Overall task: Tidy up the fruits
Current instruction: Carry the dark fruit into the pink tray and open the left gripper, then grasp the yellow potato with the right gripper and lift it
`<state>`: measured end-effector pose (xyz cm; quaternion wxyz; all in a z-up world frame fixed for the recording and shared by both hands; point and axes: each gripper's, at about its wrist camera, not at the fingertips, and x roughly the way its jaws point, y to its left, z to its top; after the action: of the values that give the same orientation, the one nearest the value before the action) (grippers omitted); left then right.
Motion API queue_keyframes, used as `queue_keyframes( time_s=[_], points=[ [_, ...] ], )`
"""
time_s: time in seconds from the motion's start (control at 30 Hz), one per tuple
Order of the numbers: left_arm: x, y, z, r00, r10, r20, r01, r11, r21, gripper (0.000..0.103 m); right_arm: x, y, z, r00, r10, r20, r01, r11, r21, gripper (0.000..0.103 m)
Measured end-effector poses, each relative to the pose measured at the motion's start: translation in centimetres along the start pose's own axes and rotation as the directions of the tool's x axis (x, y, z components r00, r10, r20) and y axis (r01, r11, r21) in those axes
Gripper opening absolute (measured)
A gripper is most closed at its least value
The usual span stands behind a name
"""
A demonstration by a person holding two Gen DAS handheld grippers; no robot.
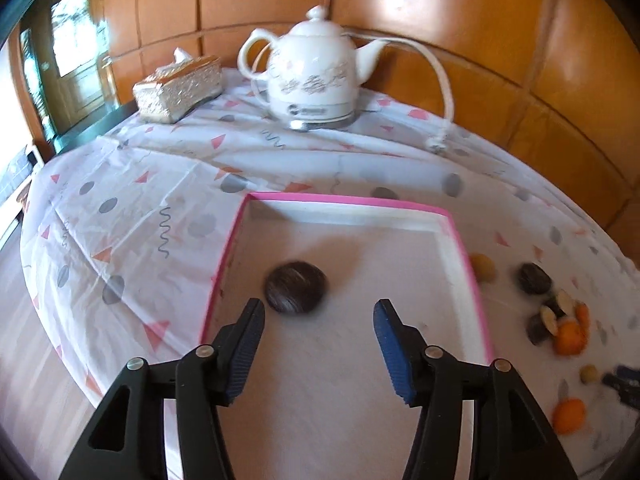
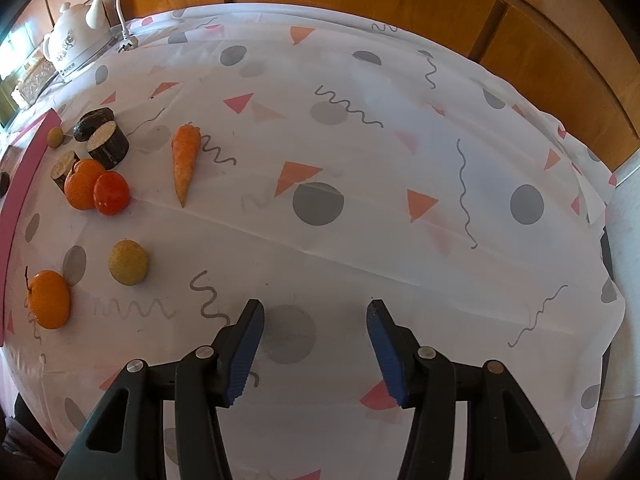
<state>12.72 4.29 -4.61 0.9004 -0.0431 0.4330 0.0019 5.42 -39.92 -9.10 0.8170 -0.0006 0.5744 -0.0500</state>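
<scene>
the left gripper [image 1: 319,312] hangs with jaws apart and nothing between them over the pink-rimmed box [image 1: 352,199]; a dark round fruit [image 1: 296,287] lies inside, just beyond its fingertips. the right gripper [image 2: 316,314] is likewise spread and empty above the cloth-covered surface [image 2: 360,152]. farther left lie oranges [image 2: 49,299], a carrot [image 2: 185,162] and dark cut pieces [image 2: 108,145]; beyond, a white kettle [image 1: 316,76].
</scene>
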Motion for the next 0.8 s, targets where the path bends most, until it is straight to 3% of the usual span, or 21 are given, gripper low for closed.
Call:
queue_keyframes(
  time_s=[0.33, 0.7, 0.8],
  points=[
    [-4.7, -3.2, -3.8, 0.993, -0.110, 0.035, 0.107, 0.992, 0.065, 0.063, 0.6, -0.6, -0.1, 0.999, 0.032, 0.001, -0.032, 0.998, 0.048, 0.054],
    [-6.5, -0.1, -6.0, 0.998, -0.015, 0.061, 0.017, 0.999, -0.036, 0.076, 0.8, -0.7, -0.1, 1.000, 0.026, 0.002, -0.026, 0.998, 0.057, 0.055],
    [-6.9, 1.0, -6.3, 0.998, -0.005, 0.066, 0.009, 0.998, -0.066, 0.077, 0.4, -0.3, 0.0, 0.999, 0.047, 0.015, -0.048, 0.998, 0.049, 0.044]
  ],
)
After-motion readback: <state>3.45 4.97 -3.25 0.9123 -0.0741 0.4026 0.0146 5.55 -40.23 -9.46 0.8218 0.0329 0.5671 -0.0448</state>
